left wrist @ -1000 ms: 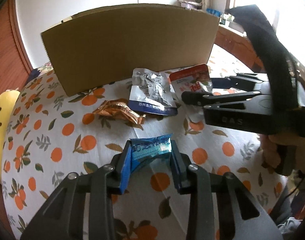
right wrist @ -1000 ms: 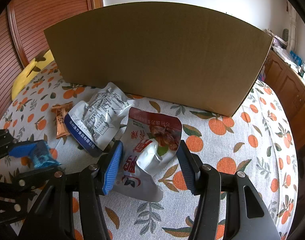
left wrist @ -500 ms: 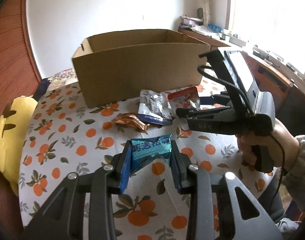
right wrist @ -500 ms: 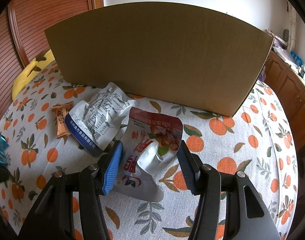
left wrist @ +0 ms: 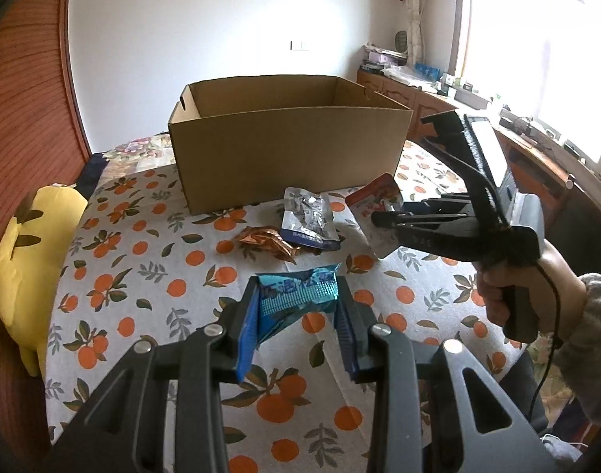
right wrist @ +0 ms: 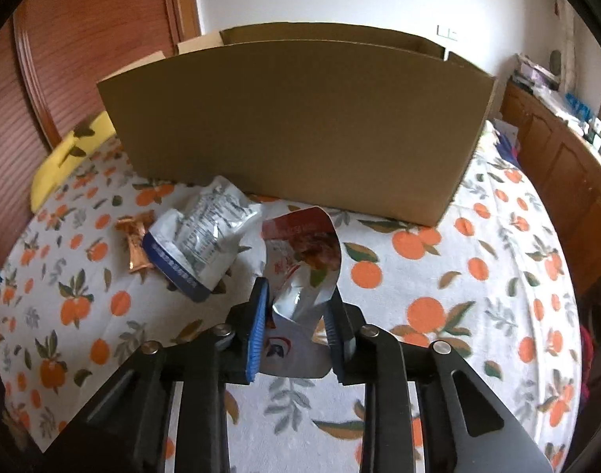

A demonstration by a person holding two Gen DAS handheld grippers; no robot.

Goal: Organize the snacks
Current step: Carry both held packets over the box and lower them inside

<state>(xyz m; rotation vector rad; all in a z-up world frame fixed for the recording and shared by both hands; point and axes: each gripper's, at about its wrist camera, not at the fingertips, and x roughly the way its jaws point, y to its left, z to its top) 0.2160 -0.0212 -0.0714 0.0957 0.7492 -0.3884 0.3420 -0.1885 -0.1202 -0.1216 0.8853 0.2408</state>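
A: What do the 2 tools have right now?

B: The left gripper [left wrist: 296, 317] is clamped on a teal snack packet [left wrist: 298, 295], held up above the table's near edge. The right gripper [right wrist: 296, 315] has just been closing, and its jaws now pinch the lower part of the red-and-silver pouch [right wrist: 302, 260], which buckles upward between the pads.

A: So how far along is the sorting?

B: Early, I'd say. The cardboard box [left wrist: 288, 146] at the far side of the table [left wrist: 143, 268] looks empty as far as the left wrist view shows, though its floor is hidden behind the near wall. 2 snacks are gripped; none is visibly inside.

A: And what's left lying out?

B: 2 more lie on the orange-print cloth just in front of the box's near wall: a silver pouch with a blue band [right wrist: 200, 244] and a crumpled copper-coloured wrapper [right wrist: 137, 238] touching its left side. The silver pouch lies just beside the red one.

A: How do the packets look?

B: All thin, glossy film. The teal packet is creased at its middle; the red pouch is curled with its silver inside showing.
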